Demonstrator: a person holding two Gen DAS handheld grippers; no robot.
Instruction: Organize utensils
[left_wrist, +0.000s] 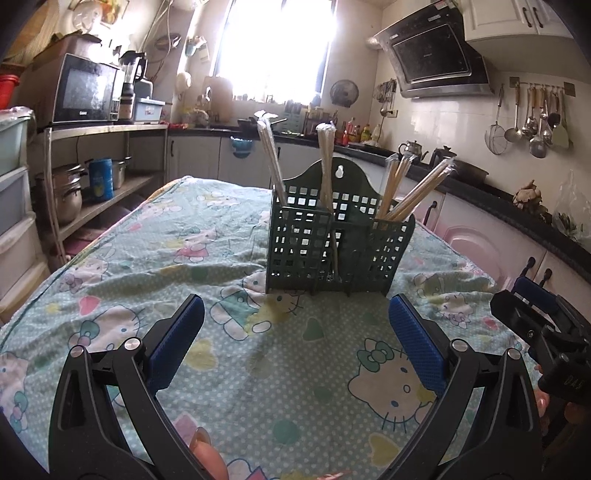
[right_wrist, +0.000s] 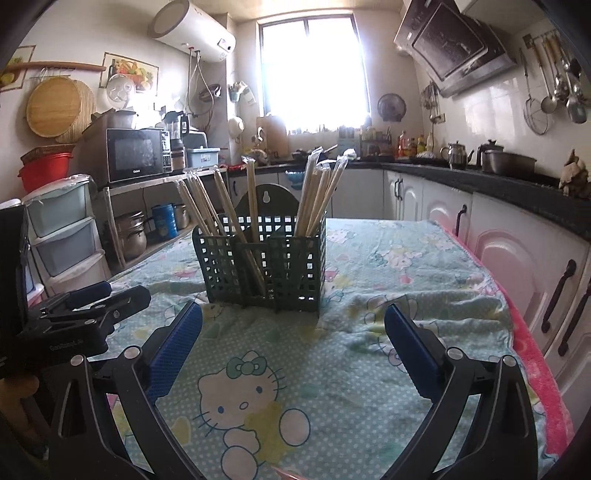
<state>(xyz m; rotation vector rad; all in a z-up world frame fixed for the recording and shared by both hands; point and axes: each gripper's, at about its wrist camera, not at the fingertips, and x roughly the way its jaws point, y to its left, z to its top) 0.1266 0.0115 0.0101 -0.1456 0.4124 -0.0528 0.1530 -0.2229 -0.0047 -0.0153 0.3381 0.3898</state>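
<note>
we see wrapped chopsticks (right_wrist: 317, 195) standing upright, fanned outward, in the green holder (right_wrist: 264, 266); left gripper (left_wrist: 295, 347) and right gripper (right_wrist: 293, 347) gape wide, empty.

cloth: we see a cat-print sheet (right_wrist: 369, 369) over the desk
left shelf: our microwave (right_wrist: 136, 154), pots (left_wrist: 68, 192), blue can (left_wrist: 100, 178)
right wall: range hood (left_wrist: 436, 55), hanging ladles (left_wrist: 535, 118)
counter: kettle (right_wrist: 457, 154)

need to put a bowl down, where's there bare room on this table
Free: the cloth between the green holder and both open grippers, left and right; also the strip between the holder and the table's cabinet-side edge. Crowded: the holder itself, packed with wrapped chopsticks.
</note>
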